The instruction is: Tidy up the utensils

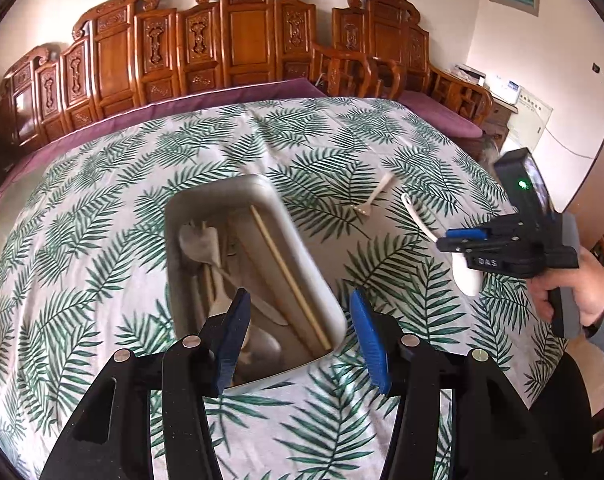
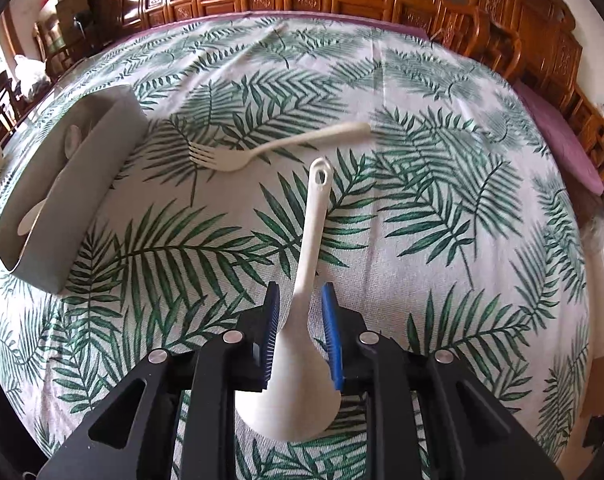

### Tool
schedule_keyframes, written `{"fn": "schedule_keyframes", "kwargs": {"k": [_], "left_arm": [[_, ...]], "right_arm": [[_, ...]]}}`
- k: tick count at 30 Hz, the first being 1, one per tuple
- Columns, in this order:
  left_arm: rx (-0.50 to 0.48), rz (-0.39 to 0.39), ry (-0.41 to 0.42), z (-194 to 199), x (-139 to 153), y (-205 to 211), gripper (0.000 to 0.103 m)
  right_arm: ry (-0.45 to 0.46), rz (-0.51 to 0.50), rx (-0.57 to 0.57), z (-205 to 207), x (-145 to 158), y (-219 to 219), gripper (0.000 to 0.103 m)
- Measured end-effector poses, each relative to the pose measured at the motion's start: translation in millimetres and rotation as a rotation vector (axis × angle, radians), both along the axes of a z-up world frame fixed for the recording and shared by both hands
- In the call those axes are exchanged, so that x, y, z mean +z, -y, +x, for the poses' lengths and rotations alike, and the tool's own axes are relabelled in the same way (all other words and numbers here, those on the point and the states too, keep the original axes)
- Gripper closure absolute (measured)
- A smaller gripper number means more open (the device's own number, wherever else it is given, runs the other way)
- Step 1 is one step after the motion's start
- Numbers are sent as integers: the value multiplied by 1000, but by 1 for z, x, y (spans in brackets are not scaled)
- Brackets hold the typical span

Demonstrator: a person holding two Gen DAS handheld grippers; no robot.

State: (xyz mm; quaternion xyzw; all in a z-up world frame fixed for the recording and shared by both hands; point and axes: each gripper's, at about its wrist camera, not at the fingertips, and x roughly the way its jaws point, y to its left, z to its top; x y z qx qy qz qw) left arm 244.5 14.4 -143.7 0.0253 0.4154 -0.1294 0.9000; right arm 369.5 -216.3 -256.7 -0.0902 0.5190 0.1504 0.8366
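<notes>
Table under leaf-print cloth (image 2: pixel 422 200), grey utensil tray (image 2: pixel 81 184) at left, white fork (image 2: pixel 261 148) beside it.

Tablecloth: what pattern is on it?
Green fern-like leaves on the white tablecloth, clearest from the right wrist.

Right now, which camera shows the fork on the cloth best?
The right wrist view: the fork lies whole, tines clear, beyond the held spoon. The left wrist view shows it small and blurred.

One legible marking: white letters "DAS" on the black body of the right hand-held gripper (image 1: pixel 462 240), seen from the left wrist view. Print on the wall panel (image 1: pixel 536 110) is too small to read.
</notes>
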Motion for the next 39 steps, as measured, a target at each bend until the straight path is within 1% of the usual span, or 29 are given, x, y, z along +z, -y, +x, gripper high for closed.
{"fn": "schedule_keyframes", "kwargs": {"k": [1,6,7,8,9,14,18,22,32,38,39], "left_arm": [[-3,1,-2,0,-1,2,54],[-19,6,-10,4,-4,14,54],[-22,8,-11,5,-5,17,54],[-24,9,-12,5,-6,18,54],[-26,8,-14,7,-6,21,54],[-48,15,-21,15,-9,37,54],[-67,21,-28,26,-12,53,54],[-91,38,-39,44,-16,74,54],[-148,70,-92,105,-33,124,54],[-153,103,-123,137,-48,144,54],[-153,111,-130,143,-51,145,55]], "right_arm": [[-14,-5,2,3,-3,0,79],[-19,-40,21,4,-5,-3,80],[-24,-41,20,4,-5,-1,81],[-29,-33,21,4,-5,0,85],[-32,-31,20,4,-4,2,92],[-16,-41,1,-3,-4,17,93],[-6,-2,-25,-5,-1,32,93],[5,53,-34,-10,4,45,92],[8,102,-38,-13,0,64,92],[-3,124,-50,-10,-4,73,92],[-4,131,-51,-10,-4,74,92]]}}
